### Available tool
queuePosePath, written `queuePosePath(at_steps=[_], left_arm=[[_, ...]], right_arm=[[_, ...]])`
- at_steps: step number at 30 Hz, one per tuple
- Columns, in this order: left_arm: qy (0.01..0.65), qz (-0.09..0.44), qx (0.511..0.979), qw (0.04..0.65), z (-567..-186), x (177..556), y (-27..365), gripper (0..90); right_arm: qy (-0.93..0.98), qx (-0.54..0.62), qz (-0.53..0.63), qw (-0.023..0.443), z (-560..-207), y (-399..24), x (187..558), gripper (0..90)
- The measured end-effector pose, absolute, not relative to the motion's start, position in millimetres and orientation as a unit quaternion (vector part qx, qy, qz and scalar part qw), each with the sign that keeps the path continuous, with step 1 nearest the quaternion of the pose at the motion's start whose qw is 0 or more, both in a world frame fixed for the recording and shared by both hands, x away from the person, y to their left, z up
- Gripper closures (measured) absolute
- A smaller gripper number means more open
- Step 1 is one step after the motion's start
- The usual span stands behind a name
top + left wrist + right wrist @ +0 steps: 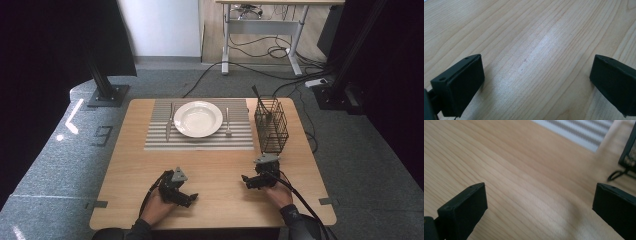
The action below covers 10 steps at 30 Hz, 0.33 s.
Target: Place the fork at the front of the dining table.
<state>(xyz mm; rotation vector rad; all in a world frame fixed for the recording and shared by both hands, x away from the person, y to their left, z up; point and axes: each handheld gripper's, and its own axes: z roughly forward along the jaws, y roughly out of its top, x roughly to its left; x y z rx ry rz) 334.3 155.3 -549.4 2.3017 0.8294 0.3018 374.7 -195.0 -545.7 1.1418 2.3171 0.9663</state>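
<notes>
Wire basket (271, 126) near right gripper (248, 181)

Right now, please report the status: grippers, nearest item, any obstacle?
Left gripper open, empty, low over table. Right gripper open, empty. Wire basket nearest, just ahead of right gripper. Nothing between.

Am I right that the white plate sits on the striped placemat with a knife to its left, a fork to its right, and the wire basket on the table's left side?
Not quite. In the high view the wire basket stands on the table's right side, just past the striped placemat. The rest holds: the white plate sits on the placemat, with the knife to its left and the fork to its right.
</notes>
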Motion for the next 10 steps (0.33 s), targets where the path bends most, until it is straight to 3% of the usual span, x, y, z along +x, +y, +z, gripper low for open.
queuePosePath(at_steps=[10], left_arm=[[0.318,0.116,0.881,0.332,-549.5,334.4,155.0,0.0]], right_arm=[[0.818,0.426,0.345,0.174,-556.6,-201.4,378.3,0.0]])
